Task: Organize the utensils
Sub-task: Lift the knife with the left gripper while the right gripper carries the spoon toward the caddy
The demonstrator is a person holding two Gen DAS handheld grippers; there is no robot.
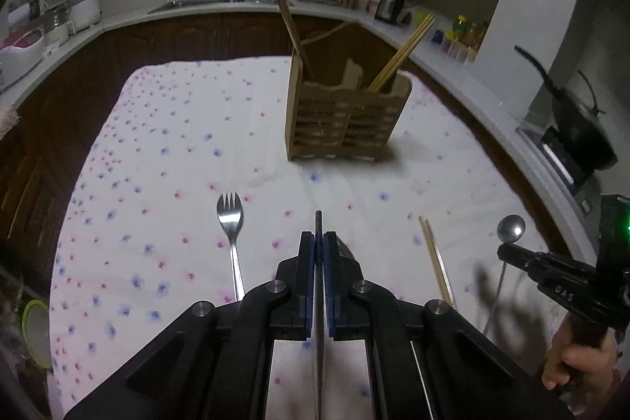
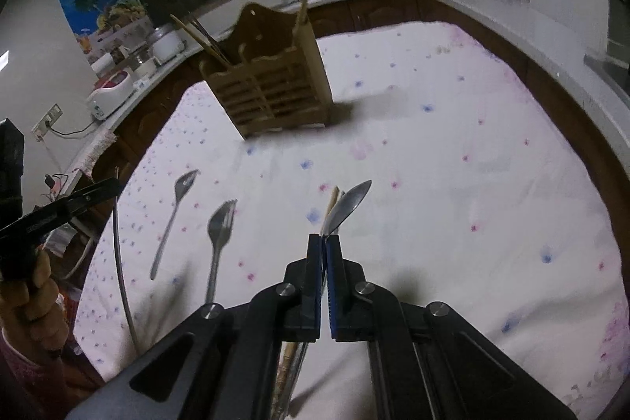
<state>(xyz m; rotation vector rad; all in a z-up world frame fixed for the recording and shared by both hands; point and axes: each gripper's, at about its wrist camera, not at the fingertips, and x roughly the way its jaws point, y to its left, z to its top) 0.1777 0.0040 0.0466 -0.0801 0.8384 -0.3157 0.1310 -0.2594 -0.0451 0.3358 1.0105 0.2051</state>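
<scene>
A wooden utensil holder (image 1: 346, 117) with chopsticks in it stands on the flowered cloth; it also shows in the right wrist view (image 2: 271, 89). My left gripper (image 1: 319, 243) is shut on a thin metal utensil seen edge-on (image 1: 318, 223), held above the cloth. A fork (image 1: 231, 223) lies to its left, a pair of chopsticks (image 1: 435, 258) to its right. My right gripper (image 2: 325, 243) is shut on a spoon (image 2: 350, 201), lifted over chopsticks (image 2: 332, 199) on the cloth. Two forks (image 2: 220, 227) (image 2: 179, 199) lie to its left. The right gripper also shows in the left wrist view (image 1: 508, 252), holding the spoon (image 1: 511, 228).
The flowered cloth (image 1: 177, 144) covers the table. A kitchen counter (image 1: 189, 10) with a sink, a kettle (image 1: 390, 2), a rice cooker (image 1: 84, 6) and jars curves around behind. A dark pan (image 1: 579, 128) sits at the right. The left gripper shows at the left edge in the right wrist view (image 2: 71, 201).
</scene>
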